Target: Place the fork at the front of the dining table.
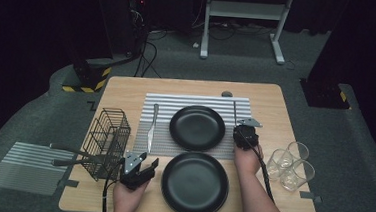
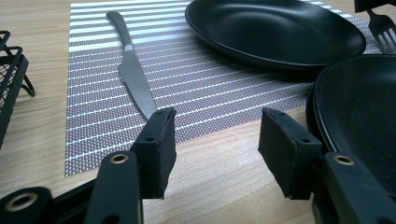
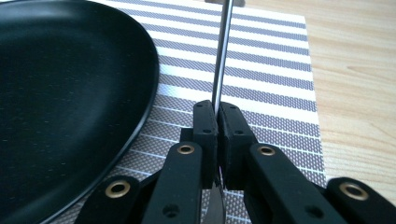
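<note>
While your right gripper [image 1: 245, 131] sits over the right edge of the striped mat [image 1: 176, 102], its jaws are clenched on a fork [image 3: 221, 56]. In the right gripper view the thin metal handle runs straight up from between the two pads across the mat's stripes, and the pads press on it from both sides. In the left gripper view the fork's tines [image 2: 384, 32] show near the right rim of the far plate [image 1: 197, 127]. That plate rests on the mat, toward the middle of the table [image 1: 122, 89].

Your left gripper [image 1: 140, 169] is released: its pads stand apart with nothing but bare wood between them. You hold it near the front edge of the table, just left of the near plate [image 1: 194, 184], which sits on the wood in front of the mat and close to the far plate.

A knife [image 1: 152, 127] lies along the left side of the mat, its handle pointing toward the far edge and its blade toward you. In the left gripper view its tip lies just beyond your left pad; whether they touch, you cannot tell.

A black wire basket [image 1: 107, 141] stands at the left edge of the table. Three clear glasses [image 1: 291, 164] are grouped by the right edge, well apart from the fork.
</note>
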A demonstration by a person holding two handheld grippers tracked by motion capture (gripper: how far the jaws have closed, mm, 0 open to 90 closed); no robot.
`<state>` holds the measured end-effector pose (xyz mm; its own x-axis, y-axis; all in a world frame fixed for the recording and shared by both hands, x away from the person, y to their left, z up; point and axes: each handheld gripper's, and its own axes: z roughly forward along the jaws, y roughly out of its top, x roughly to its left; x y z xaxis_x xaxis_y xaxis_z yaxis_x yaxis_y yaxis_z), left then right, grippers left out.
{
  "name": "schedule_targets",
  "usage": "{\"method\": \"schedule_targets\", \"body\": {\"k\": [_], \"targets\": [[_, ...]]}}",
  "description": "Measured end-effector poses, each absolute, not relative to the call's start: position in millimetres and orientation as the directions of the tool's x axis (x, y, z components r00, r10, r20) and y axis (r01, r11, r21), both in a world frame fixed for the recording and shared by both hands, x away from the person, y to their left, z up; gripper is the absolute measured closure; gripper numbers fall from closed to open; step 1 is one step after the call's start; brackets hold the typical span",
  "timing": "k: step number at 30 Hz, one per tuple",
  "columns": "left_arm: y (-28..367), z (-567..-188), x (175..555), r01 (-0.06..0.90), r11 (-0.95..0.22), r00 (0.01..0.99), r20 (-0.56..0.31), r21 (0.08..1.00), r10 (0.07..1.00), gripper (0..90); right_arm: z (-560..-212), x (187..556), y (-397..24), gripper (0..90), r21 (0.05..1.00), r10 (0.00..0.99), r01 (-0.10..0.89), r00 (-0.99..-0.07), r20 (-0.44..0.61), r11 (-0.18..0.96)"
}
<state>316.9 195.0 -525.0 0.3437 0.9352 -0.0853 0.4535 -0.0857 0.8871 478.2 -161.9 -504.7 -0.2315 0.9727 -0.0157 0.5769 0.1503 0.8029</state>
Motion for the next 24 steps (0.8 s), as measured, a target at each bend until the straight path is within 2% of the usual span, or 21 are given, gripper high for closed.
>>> {"method": "schedule_targets", "body": {"k": [6, 10, 24], "targets": [[193.5, -525.2, 316.3, 0.456, -0.075, 0.337, -0.094, 0.887, 0.937, 45.9, -506.5, 479.9, -162.4, 85.9, 0.798, 0.972, 0.582, -0.232, -0.025, 0.16], [195.4, -524.8, 316.9, 0.447, -0.102, 0.352, -0.07, 0.889, 0.933, 45.3, -509.5, 481.2, -163.3, 86.2, 0.783, 0.974, 0.598, -0.223, -0.041, 0.17], [194.4, -525.4, 316.2, 0.441, -0.088, 0.35, -0.081, 0.893, 0.933, 44.7, -515.0, 485.2, -164.8, 86.1, 0.762, 0.977, 0.629, -0.211, -0.025, 0.155]]}}
